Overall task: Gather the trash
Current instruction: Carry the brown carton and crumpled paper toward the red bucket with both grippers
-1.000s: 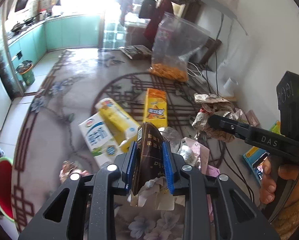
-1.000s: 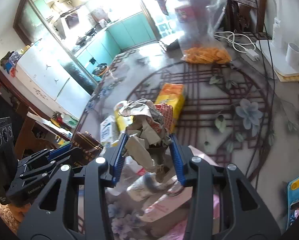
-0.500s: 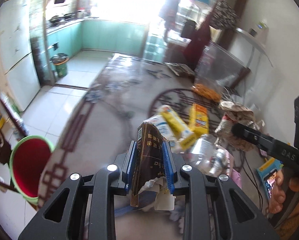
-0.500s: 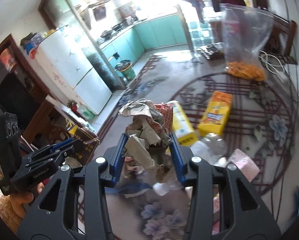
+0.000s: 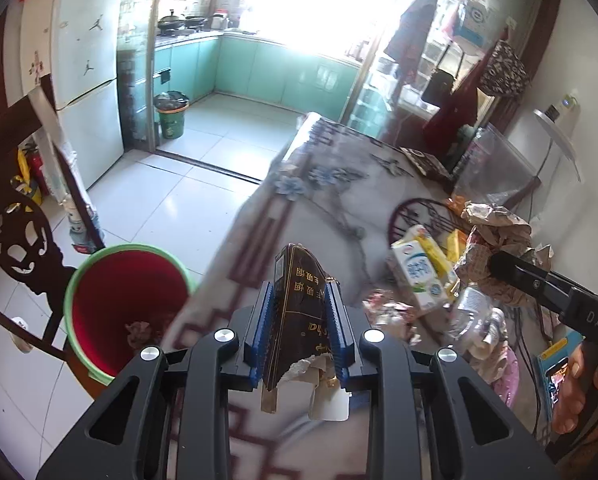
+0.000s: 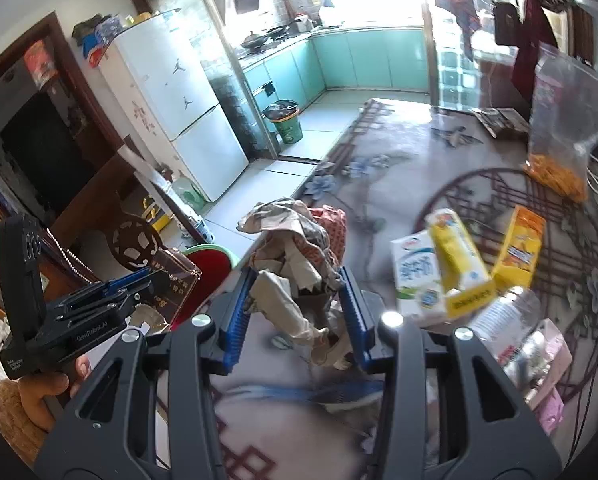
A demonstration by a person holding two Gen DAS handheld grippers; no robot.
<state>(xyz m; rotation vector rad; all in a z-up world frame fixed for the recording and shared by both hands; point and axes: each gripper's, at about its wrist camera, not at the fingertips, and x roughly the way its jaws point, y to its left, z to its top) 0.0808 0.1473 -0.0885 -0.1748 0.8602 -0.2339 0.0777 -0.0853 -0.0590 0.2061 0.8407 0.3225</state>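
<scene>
My left gripper (image 5: 299,300) is shut on a crushed dark brown cigarette pack (image 5: 297,304) and holds it over the table's left edge, just right of a red bin with a green rim (image 5: 127,304) on the floor. My right gripper (image 6: 297,284) is shut on a wad of crumpled paper (image 6: 295,248) above the table. The left gripper (image 6: 139,284) with its pack also shows in the right wrist view at lower left, with the bin (image 6: 211,258) behind it. The right gripper's arm and wad (image 5: 495,236) show at the right of the left wrist view.
Milk and juice cartons (image 6: 439,268), an orange carton (image 6: 519,246), a plastic bottle (image 6: 507,320) and pink wrappers lie on the patterned table (image 6: 399,168). A clear bag of snacks (image 6: 559,120) stands at the back. A dark wooden chair (image 5: 19,236) stands beside the bin.
Both grippers have swung left, away from the trash pile toward the table's left edge. The red bin has come fully into the left wrist view. Both still hold their loads.
</scene>
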